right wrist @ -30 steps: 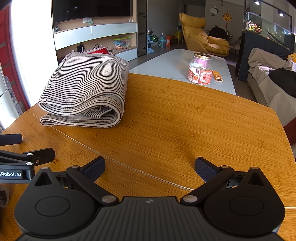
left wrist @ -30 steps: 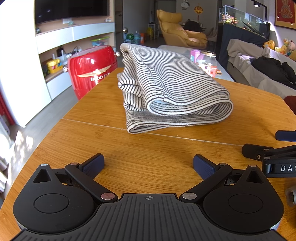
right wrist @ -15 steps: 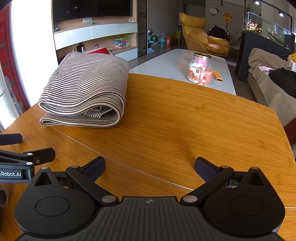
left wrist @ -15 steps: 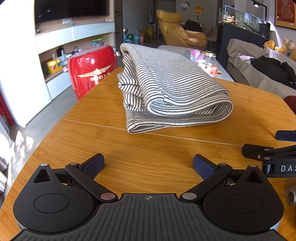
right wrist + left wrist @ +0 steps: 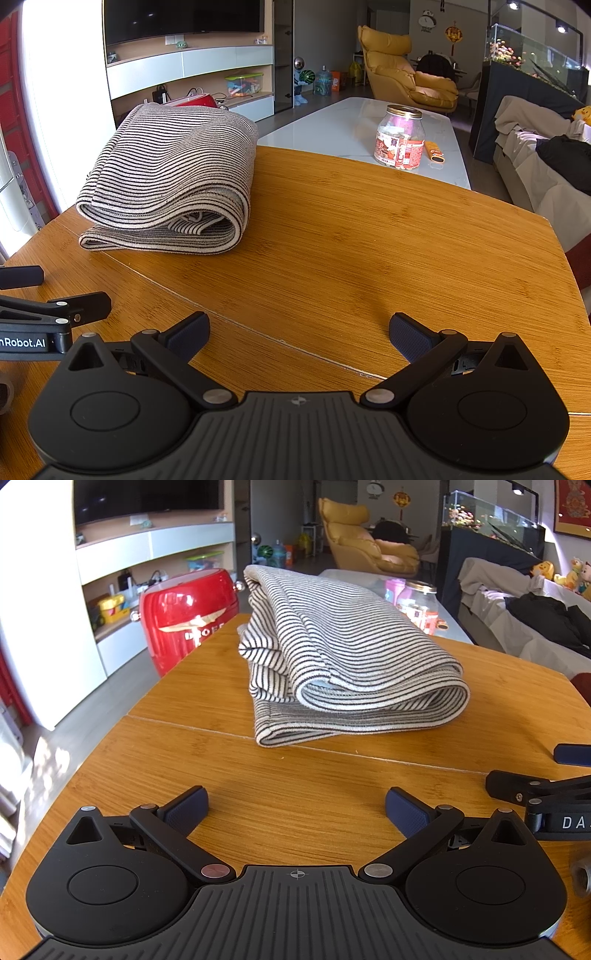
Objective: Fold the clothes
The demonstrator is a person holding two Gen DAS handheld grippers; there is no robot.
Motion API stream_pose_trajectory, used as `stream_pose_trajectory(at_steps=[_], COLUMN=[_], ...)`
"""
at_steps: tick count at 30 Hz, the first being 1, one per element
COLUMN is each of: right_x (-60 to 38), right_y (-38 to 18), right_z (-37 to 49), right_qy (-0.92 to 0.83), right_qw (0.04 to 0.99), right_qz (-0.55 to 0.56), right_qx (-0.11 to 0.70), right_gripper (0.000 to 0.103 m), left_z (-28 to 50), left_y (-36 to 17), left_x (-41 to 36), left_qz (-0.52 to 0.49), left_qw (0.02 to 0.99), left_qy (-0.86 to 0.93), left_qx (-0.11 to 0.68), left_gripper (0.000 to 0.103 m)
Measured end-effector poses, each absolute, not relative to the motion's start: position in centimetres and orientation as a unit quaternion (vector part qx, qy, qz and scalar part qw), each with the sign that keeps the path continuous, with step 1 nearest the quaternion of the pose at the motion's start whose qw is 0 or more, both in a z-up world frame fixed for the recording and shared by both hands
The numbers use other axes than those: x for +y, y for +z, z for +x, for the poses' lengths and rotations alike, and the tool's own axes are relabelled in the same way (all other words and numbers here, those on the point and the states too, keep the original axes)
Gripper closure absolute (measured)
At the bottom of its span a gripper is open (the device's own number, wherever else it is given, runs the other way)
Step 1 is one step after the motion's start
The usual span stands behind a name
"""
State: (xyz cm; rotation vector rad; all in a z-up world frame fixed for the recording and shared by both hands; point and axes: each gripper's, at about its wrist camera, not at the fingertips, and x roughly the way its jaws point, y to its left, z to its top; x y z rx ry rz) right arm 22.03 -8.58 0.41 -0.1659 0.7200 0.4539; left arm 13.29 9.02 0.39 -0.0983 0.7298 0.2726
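A black-and-white striped garment [image 5: 343, 657] lies folded in a thick stack on the wooden table [image 5: 221, 775]; it also shows in the right wrist view [image 5: 173, 184], at the table's left. My left gripper [image 5: 295, 808] is open and empty, low over the table, well short of the garment's near edge. My right gripper [image 5: 299, 332] is open and empty, to the right of the left one and off to the garment's right. Each gripper shows at the edge of the other's view, the right one [image 5: 569, 771] and the left one [image 5: 51, 291].
A red rounded case [image 5: 188, 616] stands on the floor past the table's left edge. Beyond the far edge is a white coffee table [image 5: 351, 125] with a glass jar [image 5: 400, 142]. A sofa with clothes [image 5: 546, 166] is at the right.
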Motion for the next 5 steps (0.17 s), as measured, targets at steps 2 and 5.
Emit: stream_pose_trajectory(at_steps=[2,5], right_x=[-8.54,-8.51], right_y=[0.39,0.37], right_z=[22.01,22.01], right_qy=[0.219,0.218], right_qw=[0.908,0.908], right_qz=[-0.08,-0.08], right_qx=[0.349,0.349], right_gripper=[0.0,0.0], left_z=[13.28,13.3], left_y=[0.39,0.4], left_x=[9.07,9.16], left_qz=[-0.048,-0.047], left_qw=[0.924,0.924], left_qy=[0.131,0.13], left_qx=[0.356,0.357], left_gripper=[0.0,0.0])
